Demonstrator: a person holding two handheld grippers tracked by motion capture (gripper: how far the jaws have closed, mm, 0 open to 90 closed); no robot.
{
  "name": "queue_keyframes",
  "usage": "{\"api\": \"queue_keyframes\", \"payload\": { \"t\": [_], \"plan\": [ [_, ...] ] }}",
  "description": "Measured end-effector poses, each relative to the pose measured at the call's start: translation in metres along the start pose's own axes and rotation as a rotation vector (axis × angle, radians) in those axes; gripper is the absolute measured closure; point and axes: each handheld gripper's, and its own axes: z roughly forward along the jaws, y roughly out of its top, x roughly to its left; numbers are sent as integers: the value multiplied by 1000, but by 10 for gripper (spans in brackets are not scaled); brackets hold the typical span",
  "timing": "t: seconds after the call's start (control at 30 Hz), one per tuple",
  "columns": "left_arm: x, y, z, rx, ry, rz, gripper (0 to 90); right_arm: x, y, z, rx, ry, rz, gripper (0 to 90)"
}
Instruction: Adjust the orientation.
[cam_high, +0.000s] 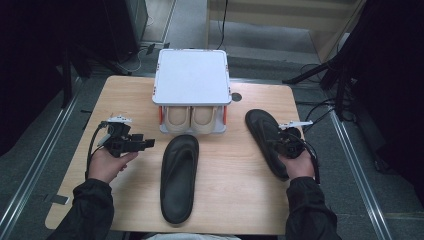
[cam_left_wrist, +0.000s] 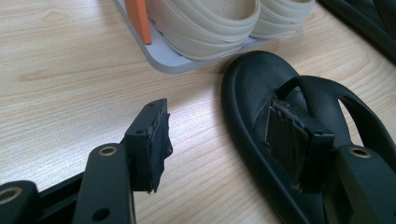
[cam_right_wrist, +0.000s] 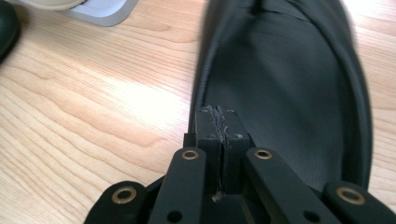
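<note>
- The right gripper (cam_right_wrist: 218, 122) is seen with its jaws pressed together, nothing between them, over the heel of the right black flip-flop (cam_right_wrist: 289, 70).
- The left gripper (cam_left_wrist: 224, 140) is held with jaws wide apart beside the middle black flip-flop (cam_high: 179, 176).
- Beige slippers (cam_high: 191, 118) are stored in the white rack (cam_high: 192, 75).

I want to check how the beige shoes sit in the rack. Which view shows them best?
The high view: both beige shoes sit side by side under the rack's white top. The left gripper view shows their ends close up; the right gripper view catches a sliver.
</note>
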Motion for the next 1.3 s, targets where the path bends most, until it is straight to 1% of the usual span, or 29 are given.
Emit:
{"api": "queue_keyframes", "payload": {
  "t": [0.13, 0.37, 0.57, 0.67, 0.73, 0.8, 0.9, 0.93, 1.0, 1.07, 1.23, 1.27, 1.3],
  "plan": [
    [0, 0, 0, 2, -1, -1, 402, 6, 2, 3, 0, 5, -9, 894],
    [-1, 0, 1, 5, 1, 2, 402, 10, 5, 7, -4, 6, 3, 894],
    [-1, 0, 1, 10, -2, 7, 402, 8, 4, 8, 4, 12, 0, 886],
    [0, 0, 1, 10, 0, 4, 401, 8, 5, 6, -8, 12, 2, 852],
    [-1, 0, 1, 5, -1, 1, 402, 6, 6, 1, -21, 10, 14, 842],
    [0, 0, 1, 8, 0, 4, 402, 3, 7, -8, -58, 6, 37, 831],
    [0, 0, 1, 11, -2, 5, 402, -5, 8, -24, -113, -16, 76, 819],
    [0, 0, 1, 12, -3, 5, 401, -7, 7, -27, -121, -23, 84, 815],
    [-1, 0, 1, 13, -3, 4, 402, -12, 6, -31, -134, -40, 95, 791],
    [-1, 0, 2, 13, -2, 1, 401, -19, 4, -34, -140, -53, 119, 765],
    [-1, 0, 1, 22, -1, 3, 401, -30, 1, -34, -137, -72, 148, 717],
    [-1, -1, 1, 24, 2, 5, 401, -32, 0, -33, -133, -78, 152, 689],
    [0, -1, 1, 27, 4, 7, 401, -33, 0, -33, -134, -82, 157, 680]
  ]
}}
